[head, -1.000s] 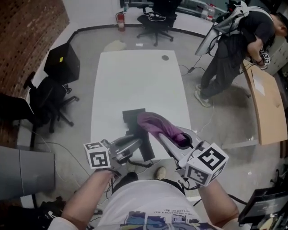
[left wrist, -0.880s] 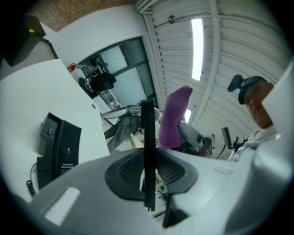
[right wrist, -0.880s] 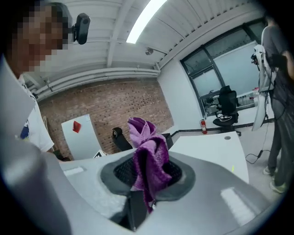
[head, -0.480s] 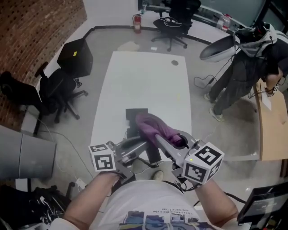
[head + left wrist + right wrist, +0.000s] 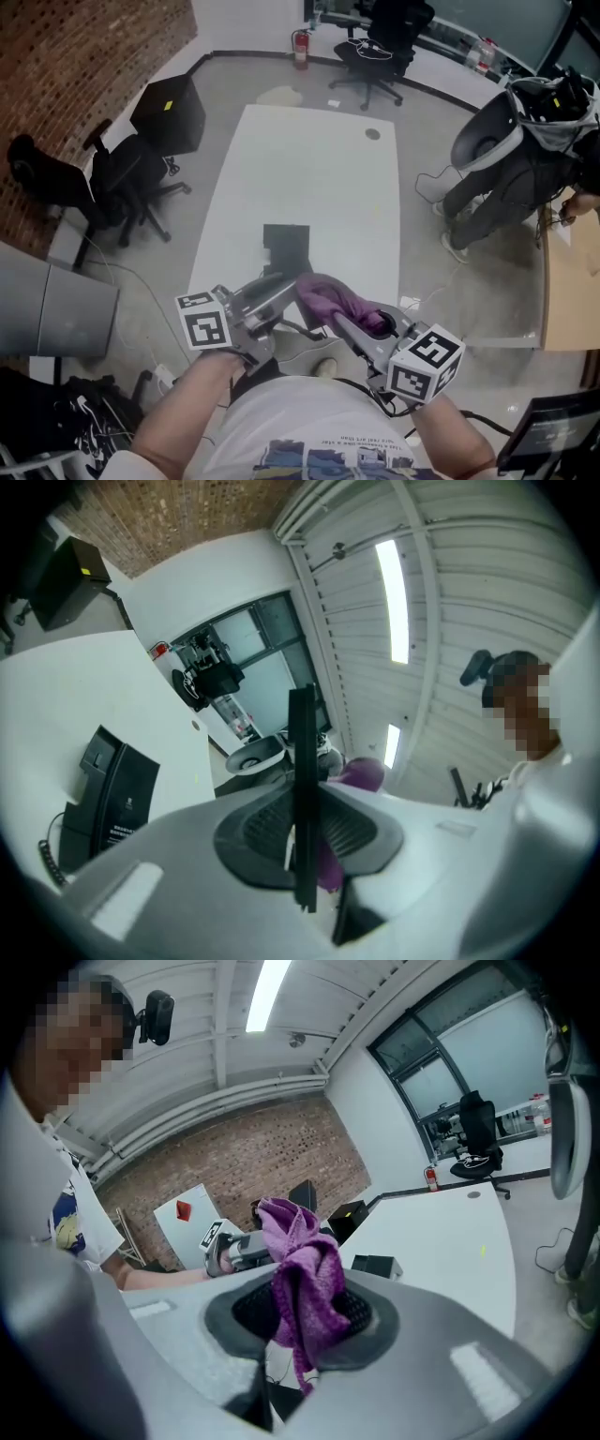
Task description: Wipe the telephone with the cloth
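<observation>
White table [image 5: 309,169], bearing a black desk telephone [image 5: 287,246] toward its near end. The telephone is judged rigid, smooth-cased and fairly light. It would probably slide under a firm stroke and may need steadying at its body, not at the coiled cord [image 5: 49,855] trailing from its near side.

Purple cloth [image 5: 323,298]: soft, limp, light and napped, so unlikely to slip. It is held by a bunched fold, with a loose lobe standing free ahead of the pads as the working face.

Right gripper [image 5: 349,322]: jaws clamped on this cloth, which fills the gap between them and hangs below it. The cloth sits on the person's side of the telephone, near it but clear of it, with no contact visible, so wiping appears not yet begun.

Left gripper [image 5: 277,286]: jaws together, just on the near side of the telephone and beside the cloth. A thin dark strip [image 5: 302,799] stands edge-on in the seam between the jaws. Whether it is a held thing or part of the gripper cannot be told.
</observation>
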Demonstrator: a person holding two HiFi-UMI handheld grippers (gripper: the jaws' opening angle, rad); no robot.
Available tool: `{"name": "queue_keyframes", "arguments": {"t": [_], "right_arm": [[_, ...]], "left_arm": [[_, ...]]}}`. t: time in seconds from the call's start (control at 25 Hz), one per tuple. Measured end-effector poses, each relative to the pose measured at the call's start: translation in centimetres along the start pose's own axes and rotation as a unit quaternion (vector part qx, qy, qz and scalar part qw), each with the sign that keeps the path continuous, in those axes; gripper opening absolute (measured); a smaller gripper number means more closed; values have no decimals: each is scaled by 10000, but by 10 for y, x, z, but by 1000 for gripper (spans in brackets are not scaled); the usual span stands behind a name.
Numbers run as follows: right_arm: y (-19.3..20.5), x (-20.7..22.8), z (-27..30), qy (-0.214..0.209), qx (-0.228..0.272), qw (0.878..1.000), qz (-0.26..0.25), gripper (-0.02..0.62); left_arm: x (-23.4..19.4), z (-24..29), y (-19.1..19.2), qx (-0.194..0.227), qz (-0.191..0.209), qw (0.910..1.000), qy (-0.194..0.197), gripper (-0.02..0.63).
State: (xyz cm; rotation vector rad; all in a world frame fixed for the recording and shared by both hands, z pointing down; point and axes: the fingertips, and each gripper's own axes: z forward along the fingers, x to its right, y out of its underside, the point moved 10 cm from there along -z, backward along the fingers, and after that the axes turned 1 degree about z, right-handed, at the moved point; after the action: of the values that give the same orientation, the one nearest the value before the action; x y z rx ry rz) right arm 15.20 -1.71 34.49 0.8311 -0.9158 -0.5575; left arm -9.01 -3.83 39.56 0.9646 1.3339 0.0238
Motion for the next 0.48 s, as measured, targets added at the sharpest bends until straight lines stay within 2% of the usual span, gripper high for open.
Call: {"name": "queue_keyframes", "arguments": {"t": [0.16,0.48], "right_arm": [[-4,0,-7,-2,-17,10000,3,83],[-58,-15,11,-169,593,9979,-204,83]], "left_arm": [[2,3,-3,-23,64,10000,-16,83],[4,10,11,-331,110,9994,73,83]]}}
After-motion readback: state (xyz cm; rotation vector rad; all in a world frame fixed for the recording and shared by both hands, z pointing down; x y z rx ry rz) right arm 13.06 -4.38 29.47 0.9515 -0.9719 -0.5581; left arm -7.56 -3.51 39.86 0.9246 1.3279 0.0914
